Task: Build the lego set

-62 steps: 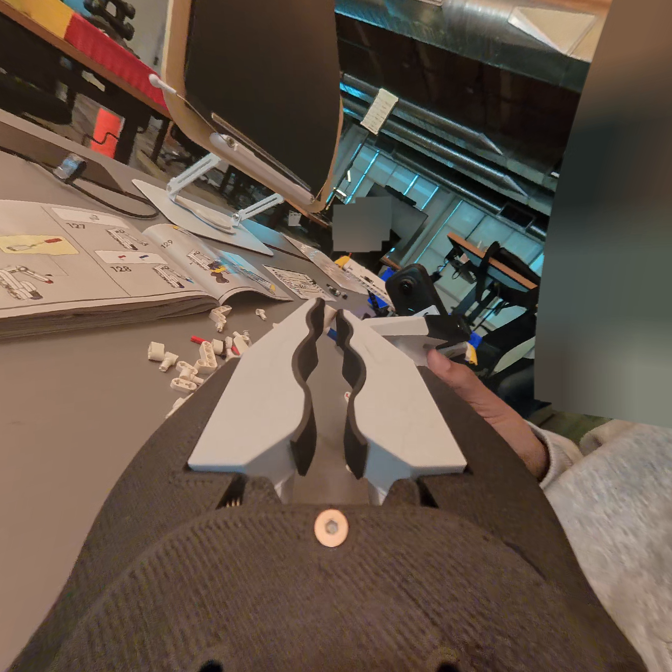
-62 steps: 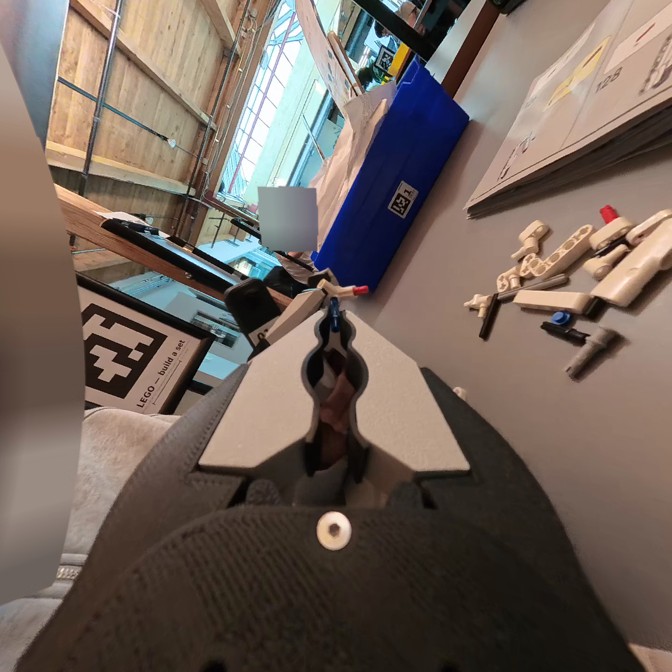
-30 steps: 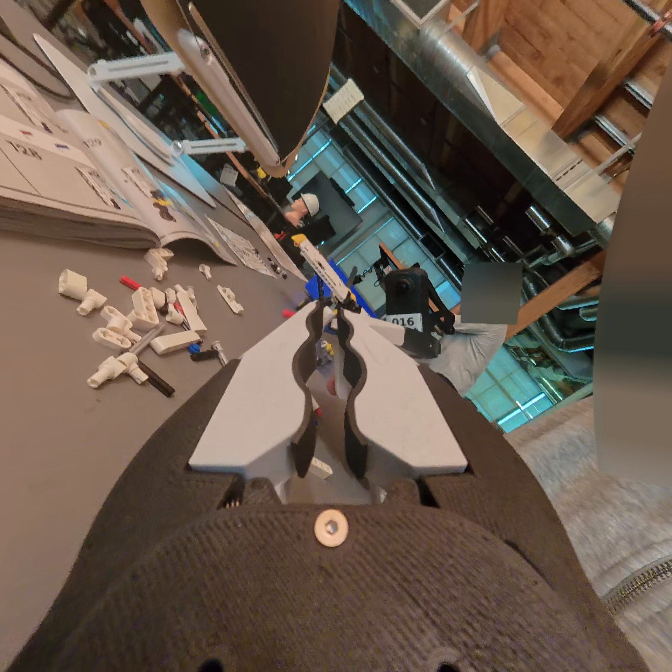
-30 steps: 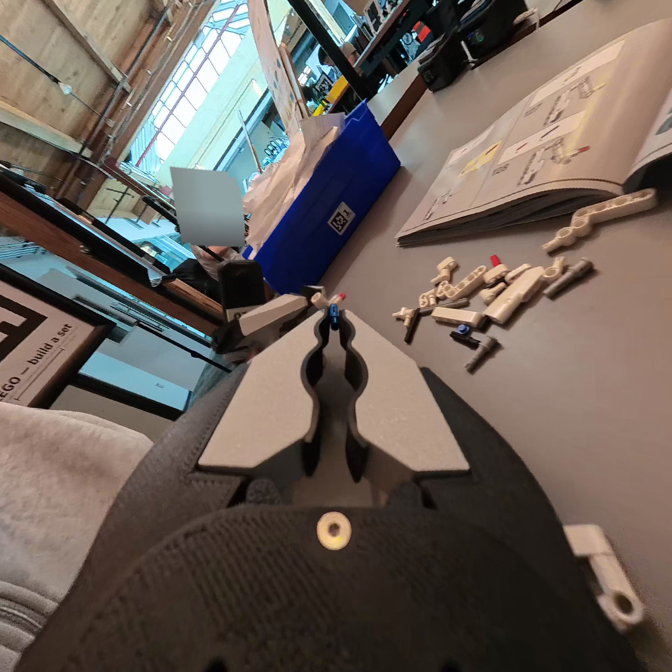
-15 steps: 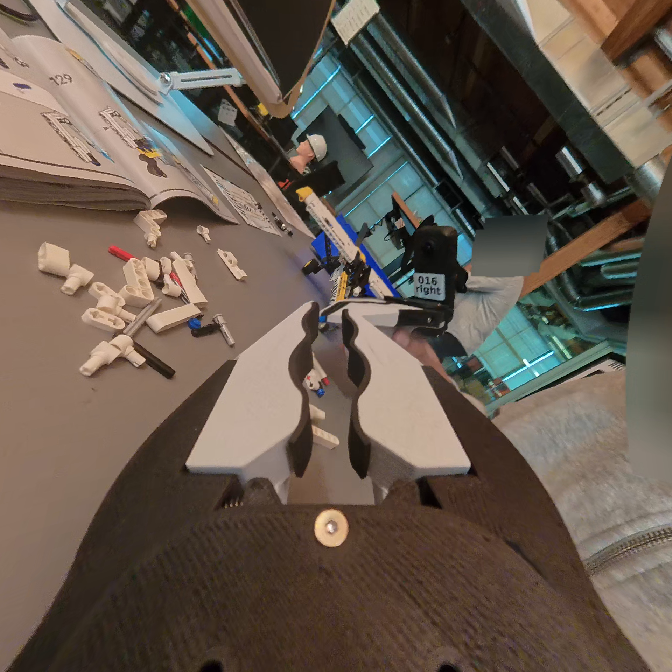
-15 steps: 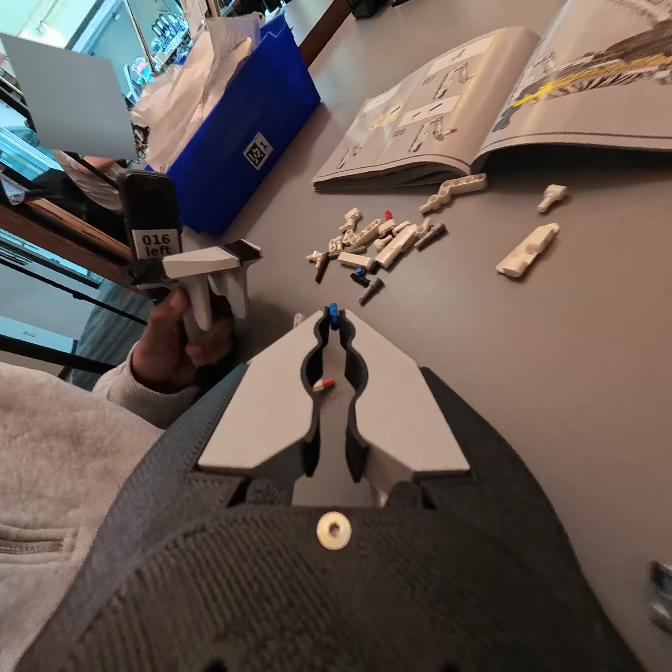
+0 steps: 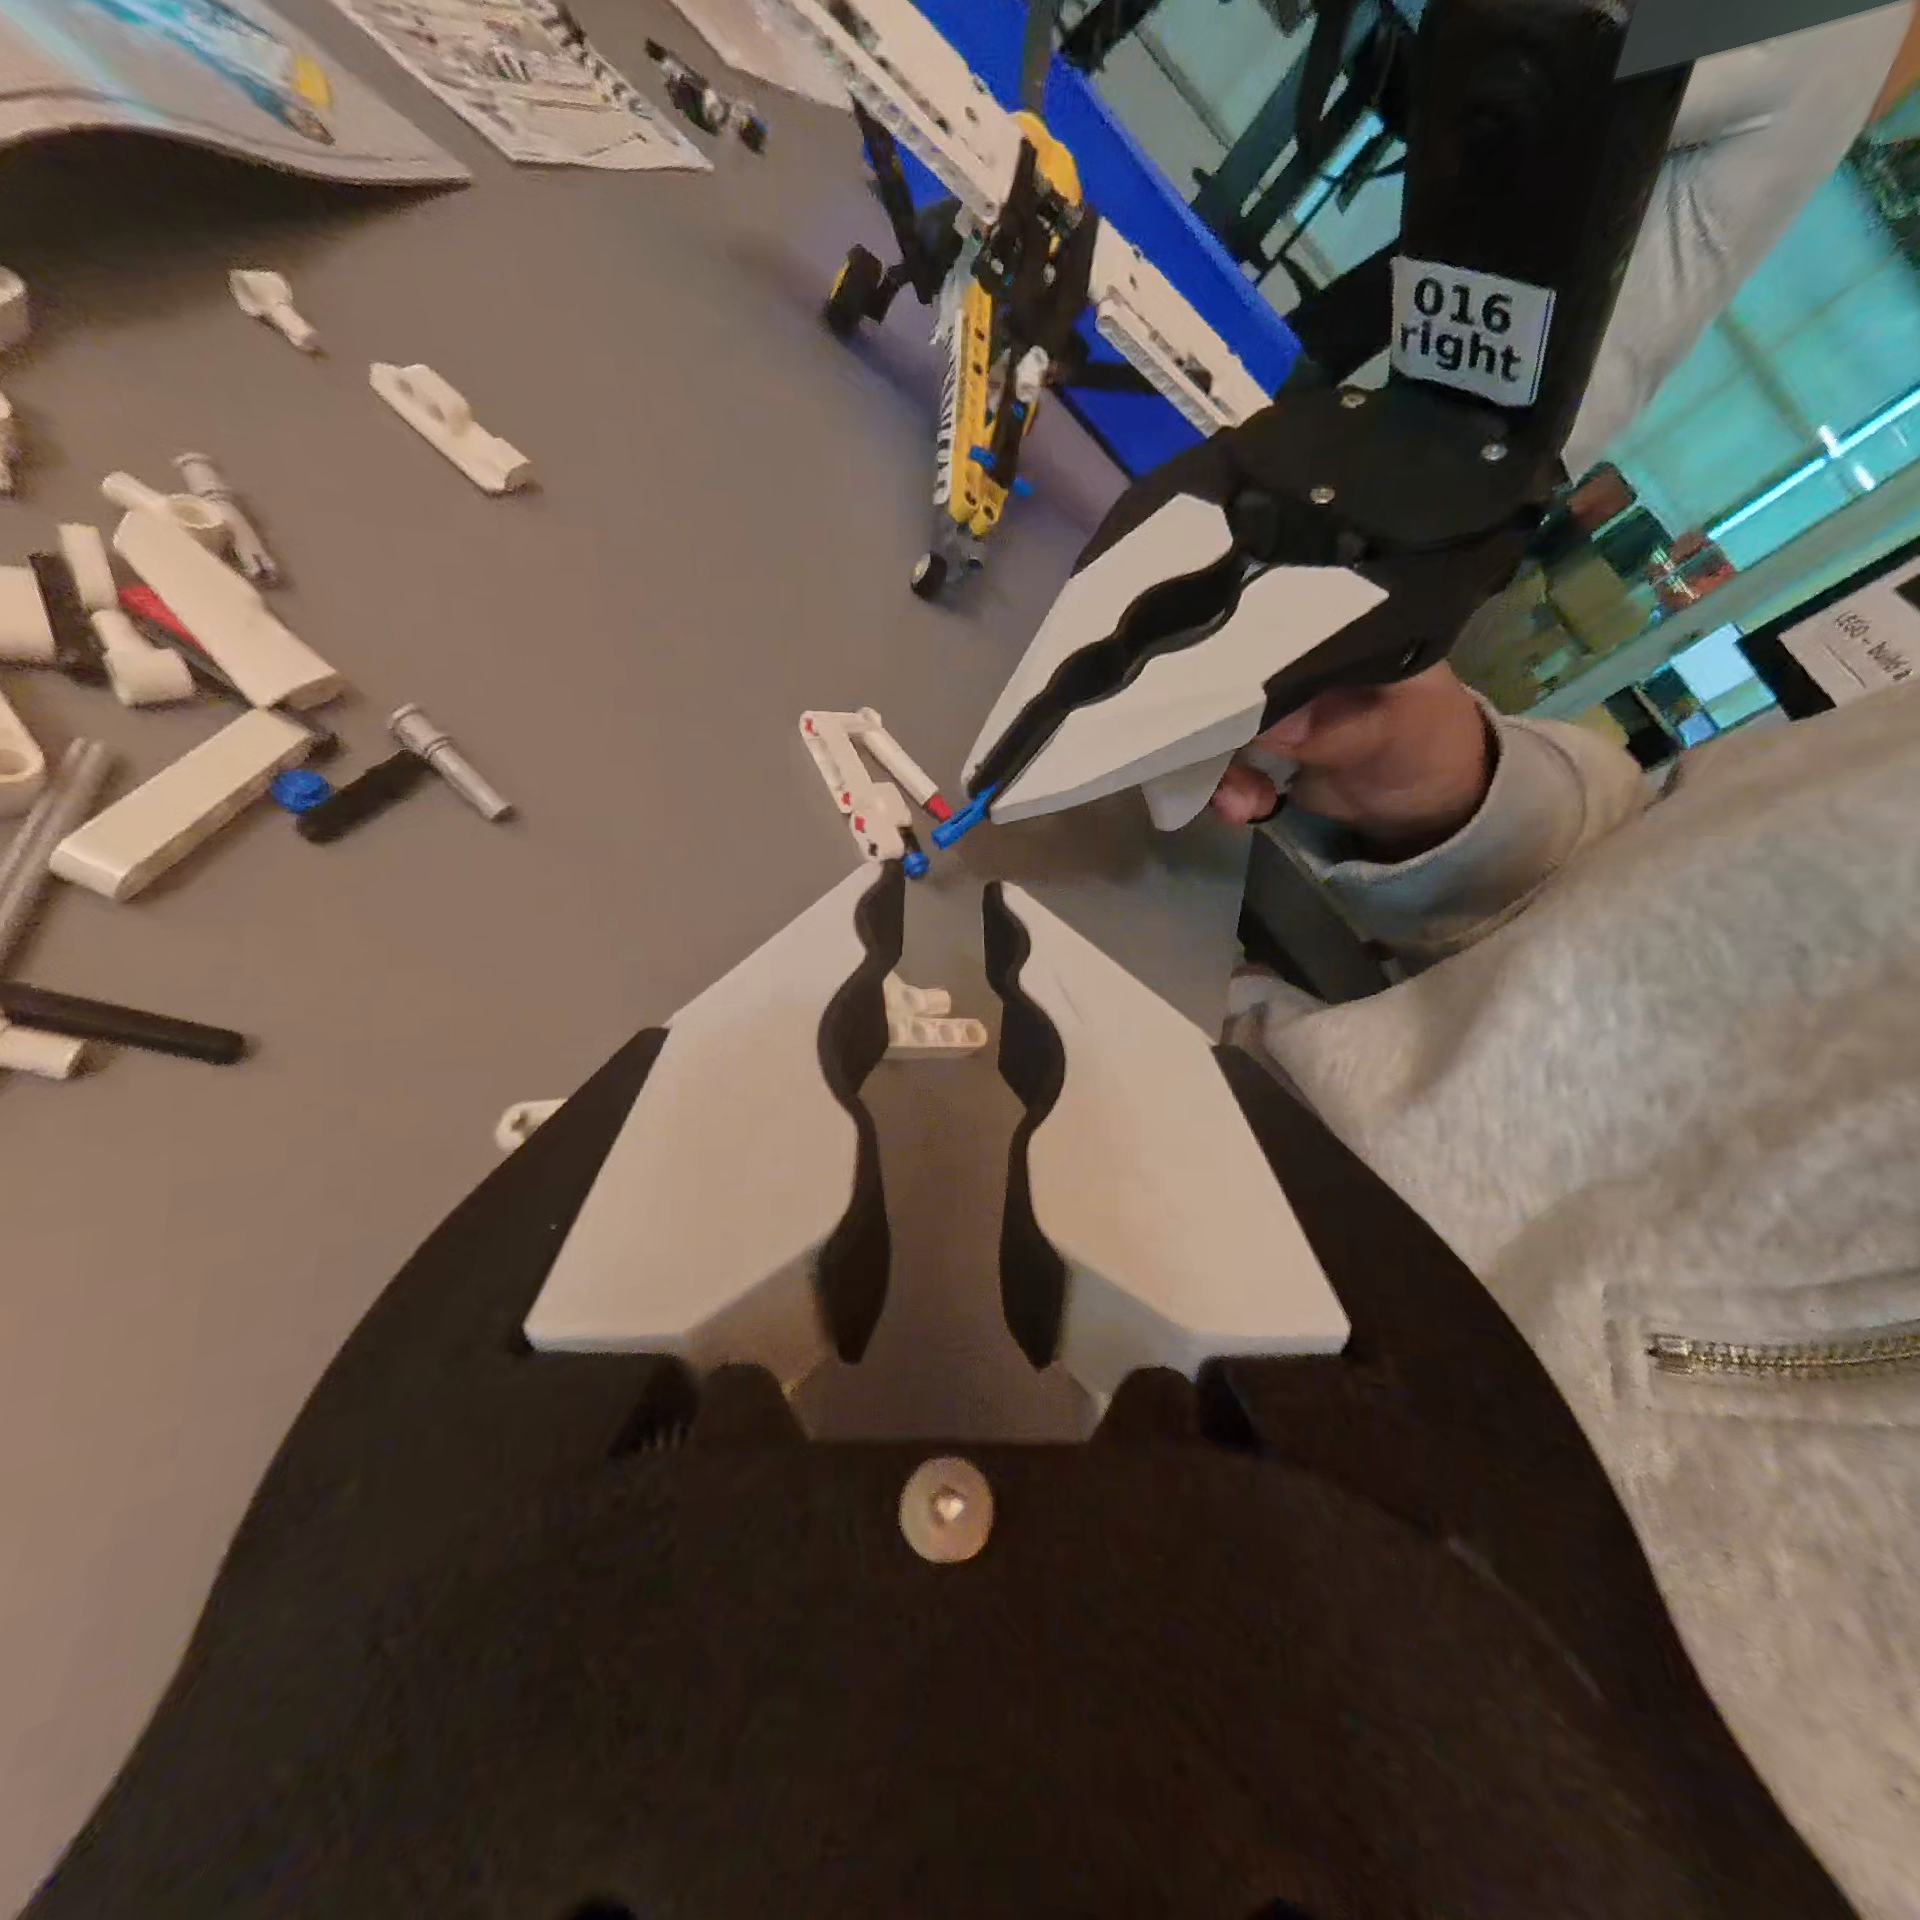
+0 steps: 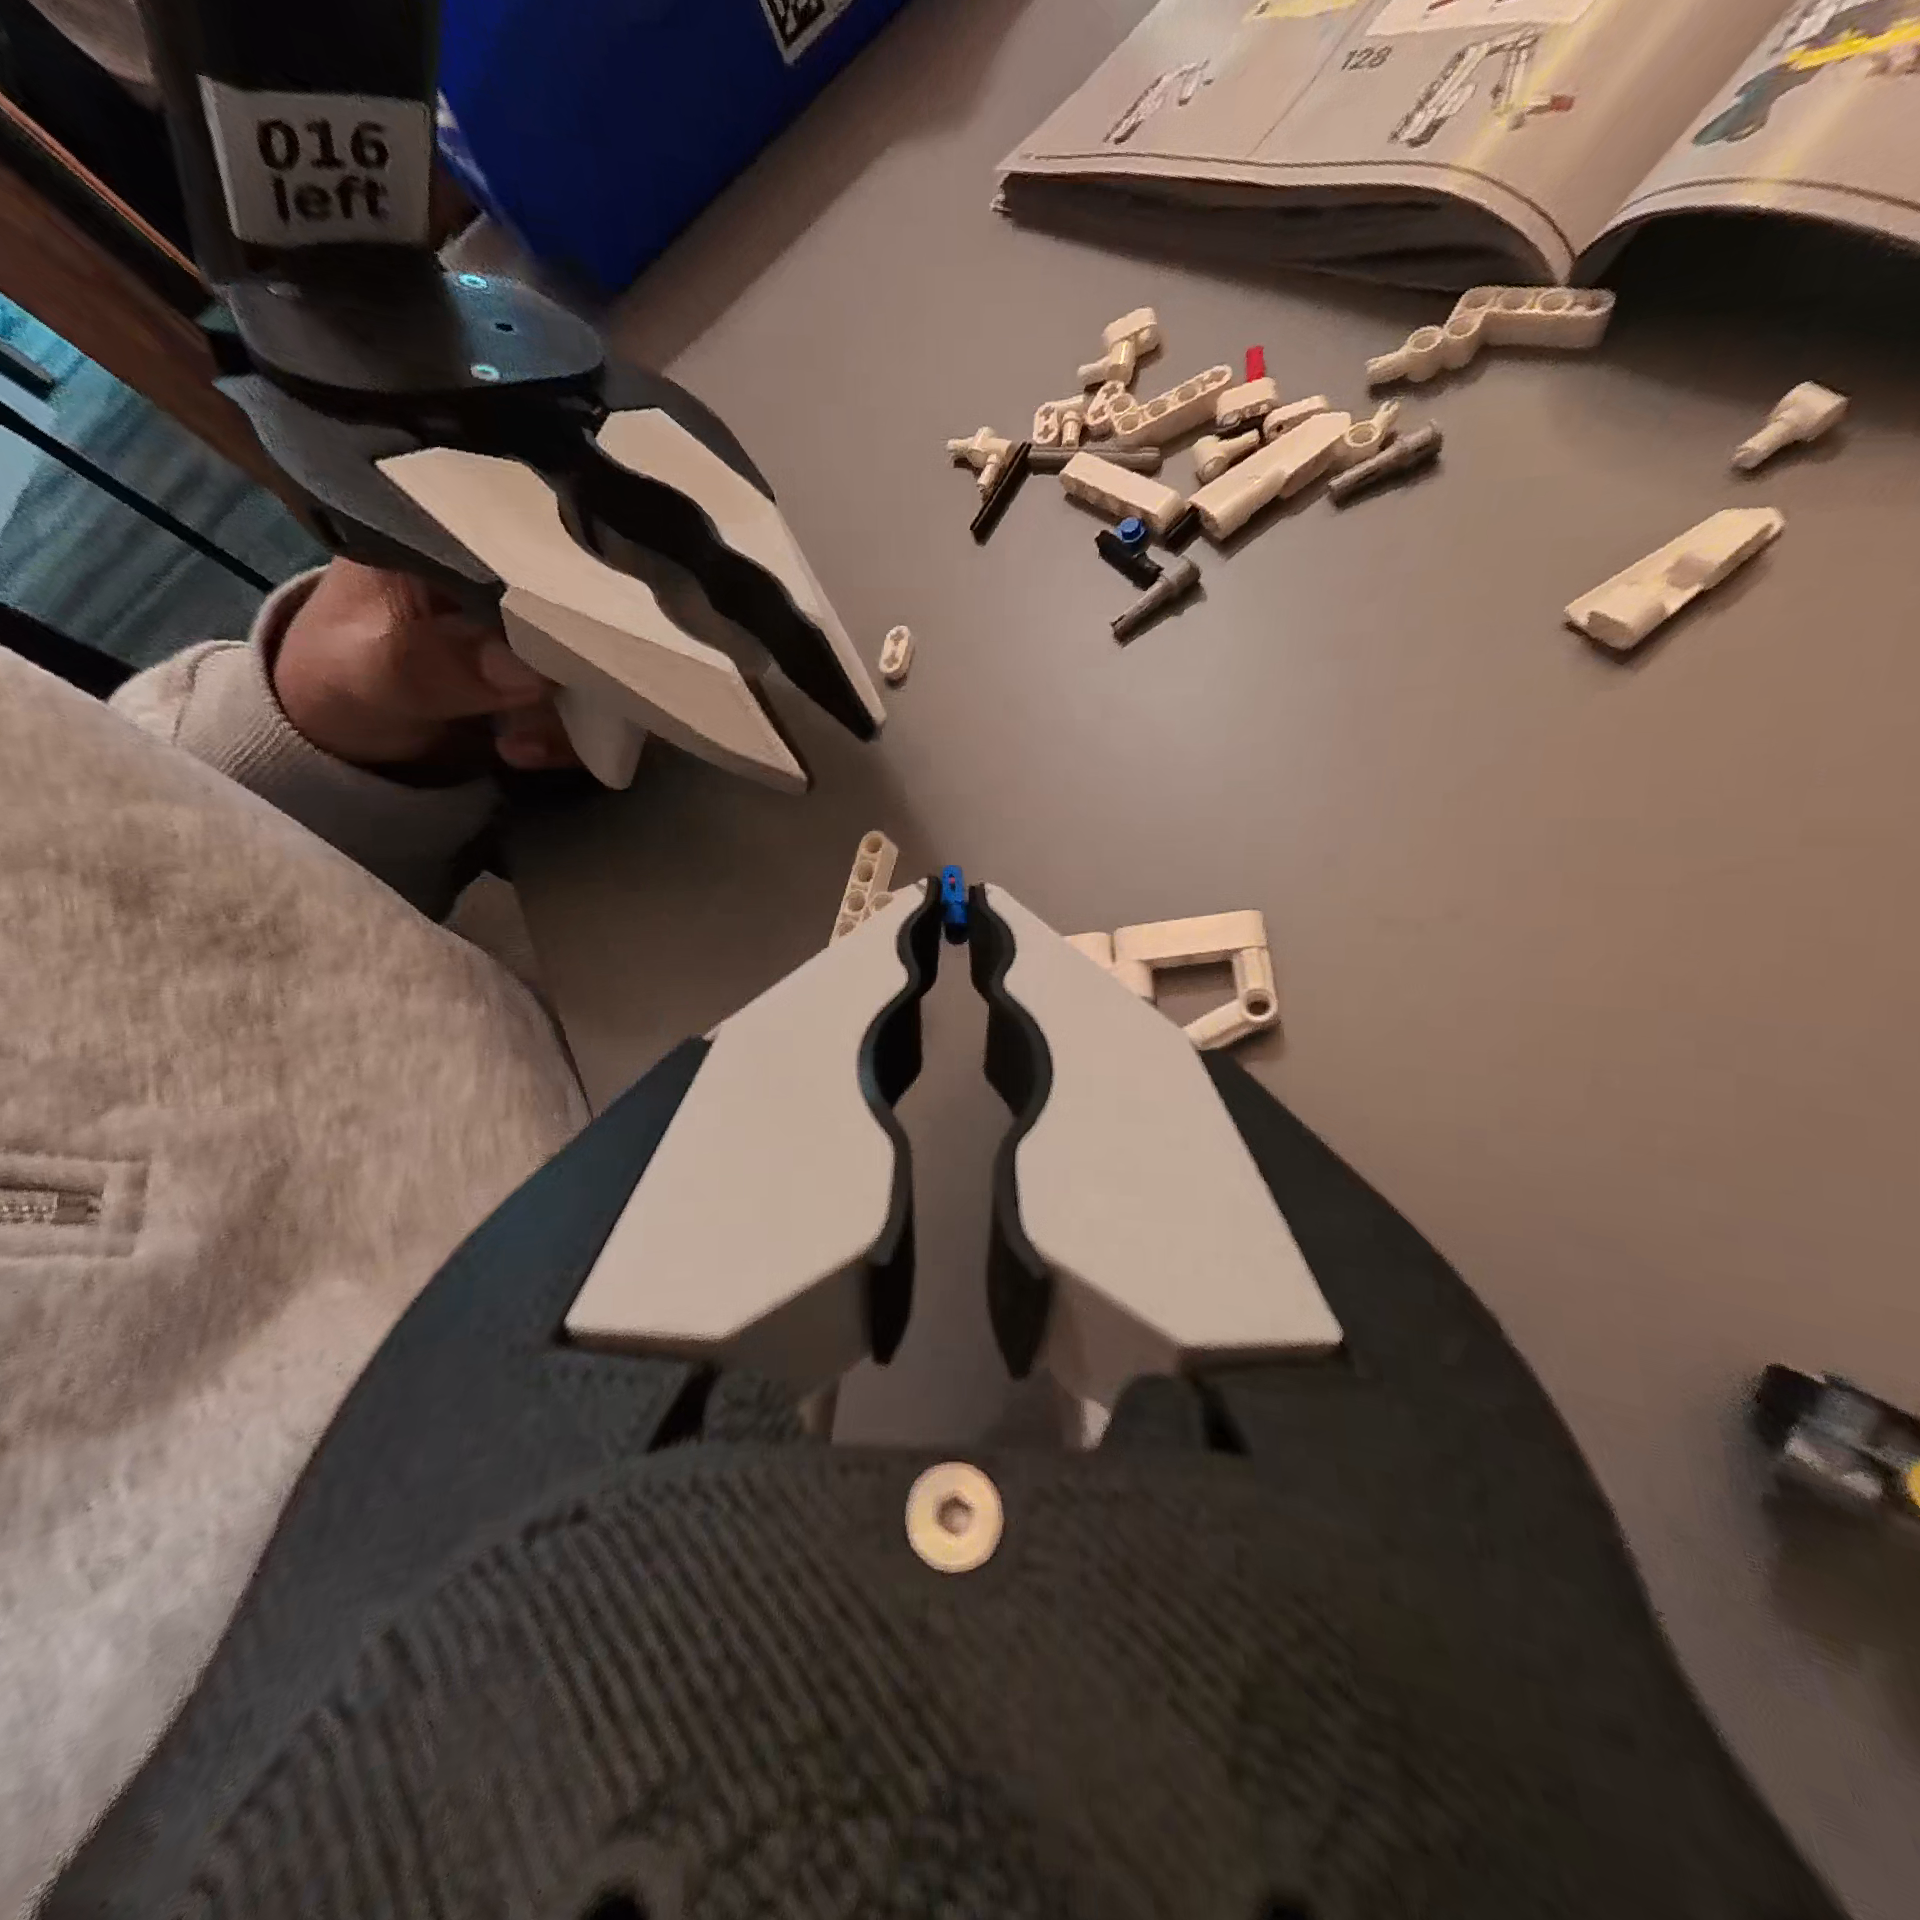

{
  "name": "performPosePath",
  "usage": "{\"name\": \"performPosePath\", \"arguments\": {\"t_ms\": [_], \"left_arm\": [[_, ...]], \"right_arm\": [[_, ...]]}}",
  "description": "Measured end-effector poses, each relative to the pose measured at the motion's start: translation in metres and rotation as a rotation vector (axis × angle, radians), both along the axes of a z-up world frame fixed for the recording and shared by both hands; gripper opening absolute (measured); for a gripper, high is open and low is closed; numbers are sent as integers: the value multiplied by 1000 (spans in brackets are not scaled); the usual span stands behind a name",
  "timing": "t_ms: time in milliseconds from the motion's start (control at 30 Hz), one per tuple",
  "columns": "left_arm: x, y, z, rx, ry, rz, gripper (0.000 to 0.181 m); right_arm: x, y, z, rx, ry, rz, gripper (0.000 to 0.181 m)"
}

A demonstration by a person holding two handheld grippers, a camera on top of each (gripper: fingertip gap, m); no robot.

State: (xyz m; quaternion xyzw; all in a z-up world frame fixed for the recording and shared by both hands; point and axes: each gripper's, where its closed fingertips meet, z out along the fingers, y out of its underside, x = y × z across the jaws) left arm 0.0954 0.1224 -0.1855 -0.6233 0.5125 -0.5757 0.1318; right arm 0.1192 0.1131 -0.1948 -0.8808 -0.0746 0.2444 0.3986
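Observation:
My right gripper (image 8: 951, 896) is shut on a small blue pin (image 8: 951, 906) and holds it just above the grey table. In the left wrist view the right gripper (image 7: 977, 805) has the pin (image 7: 961, 823) next to a small white sub-assembly (image 7: 868, 779) with red and blue pins, which lies on the table. The sub-assembly (image 8: 1195, 966) lies just right of my right fingertips. My left gripper (image 7: 940, 888) is open and empty, its tips just short of the sub-assembly. It also shows in the right wrist view (image 8: 831, 753), hovering above the table.
A pile of loose white, grey and black pieces (image 8: 1195, 447) lies beyond, with an open instruction booklet (image 8: 1455, 135) behind it. A yellow and white model (image 7: 987, 312) stands by a blue bin (image 7: 1143, 260). A white beam (image 8: 868, 878) and a white panel (image 8: 1673, 577) lie nearby. Less than 4 cm separates the two grippers' tips.
Both grippers have tipped down toward the table. My left gripper has opened and the white sub-assembly it held now lies on the table. My right gripper has kept the blue pin.

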Motion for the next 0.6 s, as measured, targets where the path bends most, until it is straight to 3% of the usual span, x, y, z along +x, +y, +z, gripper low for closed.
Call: {"name": "performPosePath", "arguments": {"t_ms": [267,600], "left_arm": [[1,-3,0,20,-1,-2,24],[3,-19,-37,272,236,-1,24]], "right_arm": [[1,-2,6,32,30,-11,4],[-3,-33,-7,43,56,-21,3]]}}
